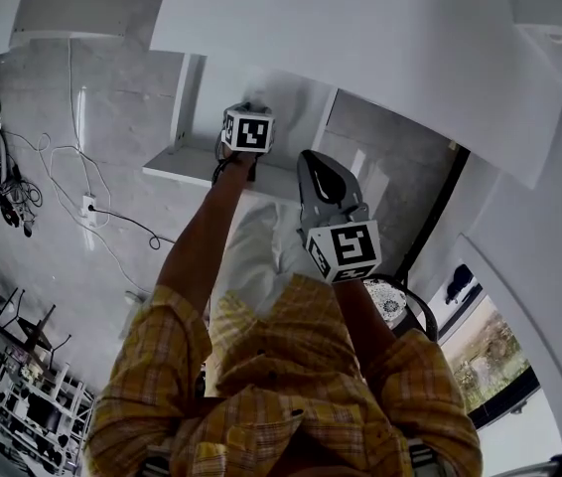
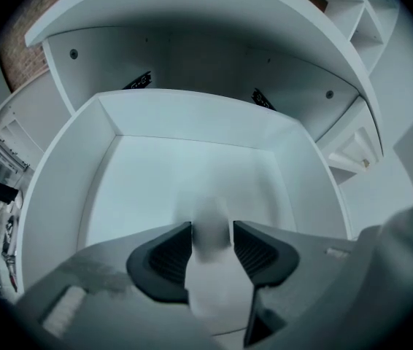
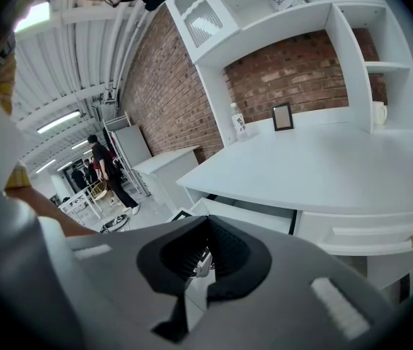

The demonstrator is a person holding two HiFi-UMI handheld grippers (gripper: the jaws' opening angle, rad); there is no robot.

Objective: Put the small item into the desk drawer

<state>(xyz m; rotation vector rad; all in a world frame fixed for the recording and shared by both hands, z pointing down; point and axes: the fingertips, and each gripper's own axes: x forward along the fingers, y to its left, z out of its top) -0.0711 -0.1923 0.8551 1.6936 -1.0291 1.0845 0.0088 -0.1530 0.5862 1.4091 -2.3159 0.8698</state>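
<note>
In the left gripper view a small white item (image 2: 210,268) sits blurred between the dark pads (image 2: 164,257) of my left gripper (image 2: 211,243). The jaws stand wide and the pads do not seem to press on it. Below it lies the bare white inside of the open desk drawer (image 2: 192,122). The head view shows my left gripper (image 1: 247,127) reaching over the pulled-out drawer (image 1: 187,167). My right gripper (image 1: 313,162) hangs beside it, nearer to me. In the right gripper view its jaws (image 3: 208,228) are shut on nothing, with the open drawer (image 3: 250,214) under the white desk top (image 3: 323,166).
A bottle (image 3: 237,120), a small picture frame (image 3: 283,116) and a cup (image 3: 379,112) stand at the back of the desk against a brick wall. People (image 3: 104,166) stand far off at the left. Cables (image 1: 92,207) lie on the floor beside the desk.
</note>
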